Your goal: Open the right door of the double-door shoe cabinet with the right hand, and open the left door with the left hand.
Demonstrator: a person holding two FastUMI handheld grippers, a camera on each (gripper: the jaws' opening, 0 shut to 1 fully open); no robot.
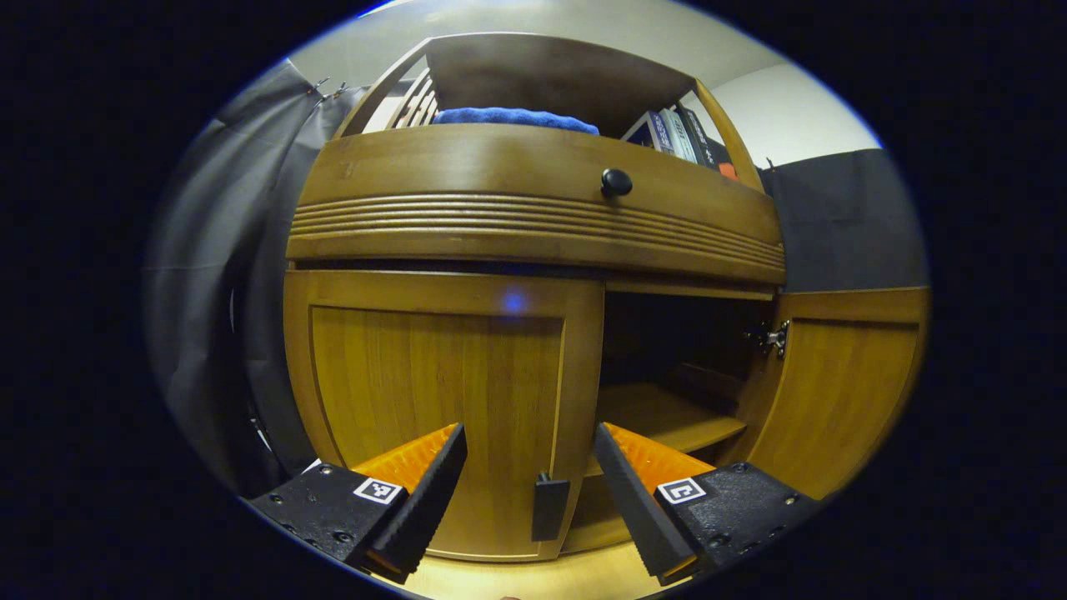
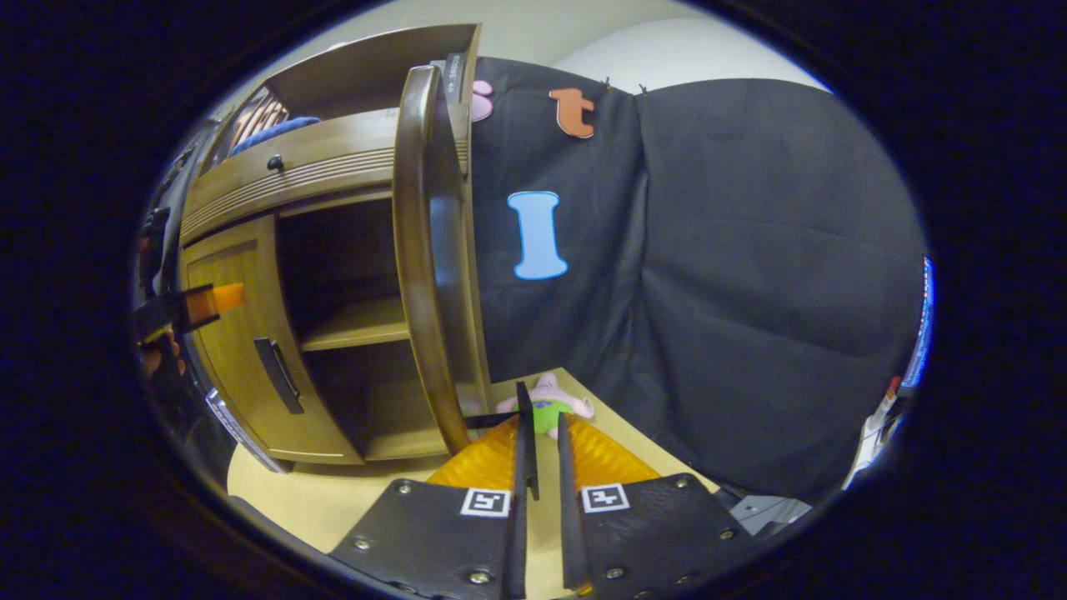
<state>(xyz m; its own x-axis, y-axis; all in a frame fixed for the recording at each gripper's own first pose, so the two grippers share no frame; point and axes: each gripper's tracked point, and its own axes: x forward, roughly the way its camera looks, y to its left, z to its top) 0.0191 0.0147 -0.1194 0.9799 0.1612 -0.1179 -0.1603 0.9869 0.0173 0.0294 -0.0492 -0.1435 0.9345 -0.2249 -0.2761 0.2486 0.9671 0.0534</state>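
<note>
The wooden shoe cabinet [image 1: 533,233] faces me in the left gripper view. Its left door [image 1: 433,392] is closed, with a dark handle [image 1: 550,507] low on its right edge. My left gripper [image 1: 529,433] is open just in front of that handle, one finger on either side, not touching it. The right door [image 1: 834,392] is swung wide open. In the right gripper view that door [image 2: 425,250] shows edge-on, and its thin handle [image 2: 527,442] stands between the nearly closed fingers of my right gripper [image 2: 540,425]. A narrow gap shows beside the handle. The left gripper [image 2: 187,308] appears far left.
Inside the cabinet are bare wooden shelves [image 1: 667,417]. A drawer with a round knob [image 1: 616,182] runs above the doors, and a blue cloth [image 1: 513,117] and books [image 1: 675,133] sit on top. A small plush toy [image 2: 546,408] lies on the floor past the right door.
</note>
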